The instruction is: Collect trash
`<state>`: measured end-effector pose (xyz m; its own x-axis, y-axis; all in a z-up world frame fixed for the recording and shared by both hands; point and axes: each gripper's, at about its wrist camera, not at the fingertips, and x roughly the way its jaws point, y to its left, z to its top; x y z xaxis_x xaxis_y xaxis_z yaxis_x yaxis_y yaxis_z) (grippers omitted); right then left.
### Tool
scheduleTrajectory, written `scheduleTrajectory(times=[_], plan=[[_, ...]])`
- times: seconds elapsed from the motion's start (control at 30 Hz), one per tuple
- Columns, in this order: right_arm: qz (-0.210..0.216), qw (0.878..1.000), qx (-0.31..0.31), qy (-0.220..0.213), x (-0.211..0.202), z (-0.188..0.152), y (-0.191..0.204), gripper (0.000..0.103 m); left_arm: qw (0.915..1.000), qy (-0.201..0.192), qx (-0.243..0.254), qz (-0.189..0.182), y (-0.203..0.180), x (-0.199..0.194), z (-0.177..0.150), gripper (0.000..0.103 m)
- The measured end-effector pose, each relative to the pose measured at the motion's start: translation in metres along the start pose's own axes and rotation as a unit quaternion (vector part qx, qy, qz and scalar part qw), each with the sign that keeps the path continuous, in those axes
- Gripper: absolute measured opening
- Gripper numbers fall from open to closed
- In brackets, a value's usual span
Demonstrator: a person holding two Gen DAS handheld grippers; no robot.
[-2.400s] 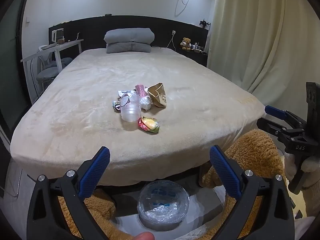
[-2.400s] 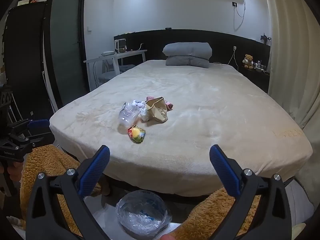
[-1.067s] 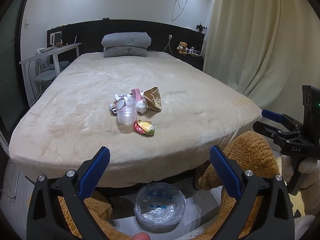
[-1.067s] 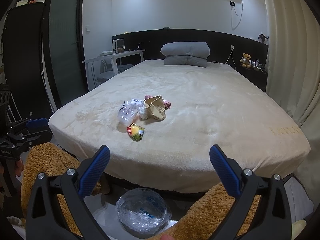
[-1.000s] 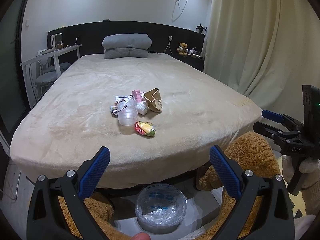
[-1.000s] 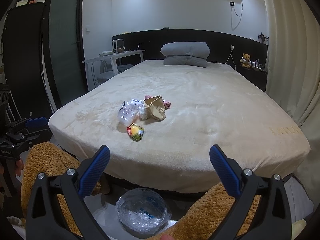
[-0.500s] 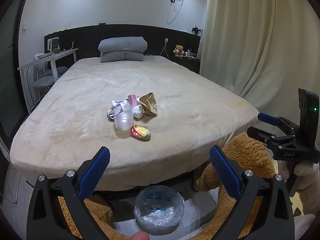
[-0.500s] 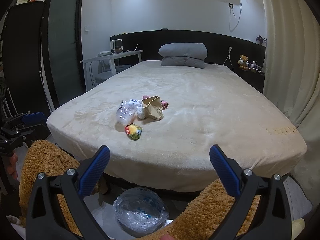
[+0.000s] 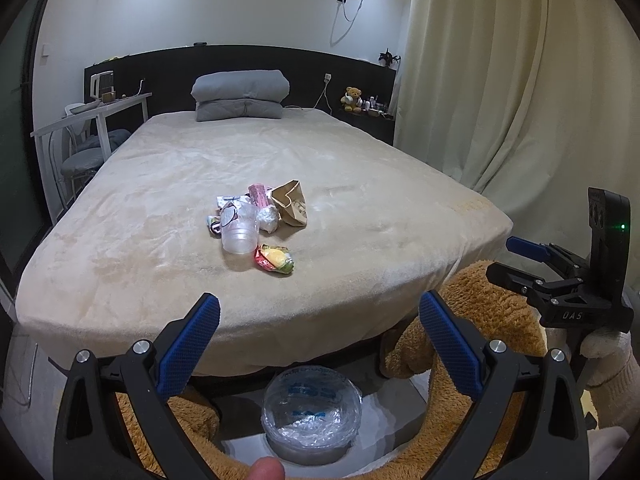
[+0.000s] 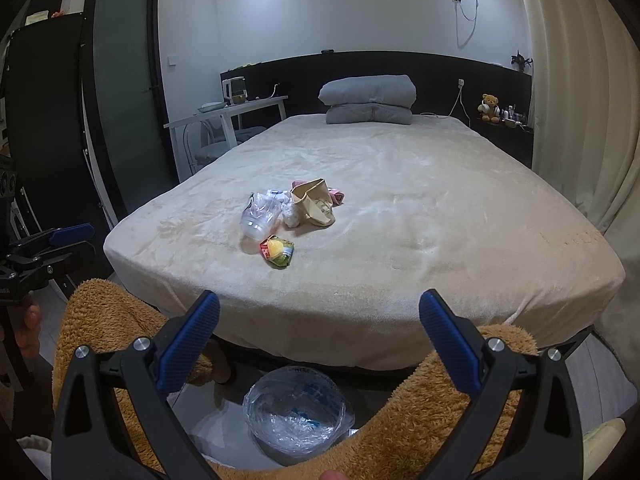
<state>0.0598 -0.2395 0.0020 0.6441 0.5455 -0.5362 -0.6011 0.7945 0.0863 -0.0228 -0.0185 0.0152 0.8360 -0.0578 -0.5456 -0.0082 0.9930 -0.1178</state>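
Note:
A small heap of trash lies mid-bed: a clear plastic cup [image 9: 240, 230] [image 10: 260, 216] on its side, a crumpled red-yellow wrapper [image 9: 275, 259] [image 10: 277, 253] nearest me, a brown paper bag [image 9: 290, 202] [image 10: 314, 202], a white wad [image 9: 268, 215] and a pink packet [image 9: 258, 195]. A bin lined with clear plastic [image 9: 311, 412] [image 10: 298, 408] stands on the floor at the bed's foot. My left gripper [image 9: 318, 340] is open and empty. My right gripper [image 10: 318, 340] is open and empty. Both hover above the bin, short of the bed.
The beige bed [image 9: 360, 184] fills the middle, with grey folded bedding [image 9: 240, 94] at the headboard. A white desk and chair [image 9: 86, 128] stand left, curtains [image 9: 500, 80] right. A dark door [image 10: 120, 100] is at the left. Brown fleece sleeves [image 10: 112, 320] flank the bin.
Both grippers have drifted slightly, so the bed and trash shift a little in view. Both stay open and empty; the trash has not moved.

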Motion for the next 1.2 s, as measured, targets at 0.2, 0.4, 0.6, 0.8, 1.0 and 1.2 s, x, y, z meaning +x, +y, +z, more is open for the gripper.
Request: scheduleTrajectory(times=[0.2, 0.4, 0.6, 0.8, 1.0, 1.2], plan=[[0.001, 1.0, -0.009, -0.001, 0.002, 0.005, 0.001, 0.099, 1.0, 0.006, -0.003, 0.003, 0.004, 0.002, -0.002, 0.097], [0.001, 1.0, -0.011, 0.003, 0.008, 0.011, -0.001, 0.099, 0.9999, 0.008, -0.011, -0.001, 0.009, 0.006, -0.001, 0.097], [0.003, 1.0, -0.01, 0.009, 0.02, 0.019, -0.004, 0.099, 0.9998, 0.01, -0.012, -0.012, 0.013, 0.012, 0.001, 0.097], [0.008, 1.0, -0.011, 0.018, 0.029, 0.031, -0.013, 0.099, 0.9993, 0.013, -0.028, -0.02, 0.02, 0.021, 0.009, 0.097], [0.013, 1.0, -0.015, 0.024, 0.046, 0.039, -0.016, 0.099, 0.9985, 0.027, -0.037, -0.03, 0.027, 0.04, 0.012, 0.097], [0.019, 0.999, -0.024, 0.042, 0.084, 0.047, -0.017, 0.099, 0.9961, 0.046, -0.065, -0.037, 0.049, 0.07, 0.017, 0.097]])
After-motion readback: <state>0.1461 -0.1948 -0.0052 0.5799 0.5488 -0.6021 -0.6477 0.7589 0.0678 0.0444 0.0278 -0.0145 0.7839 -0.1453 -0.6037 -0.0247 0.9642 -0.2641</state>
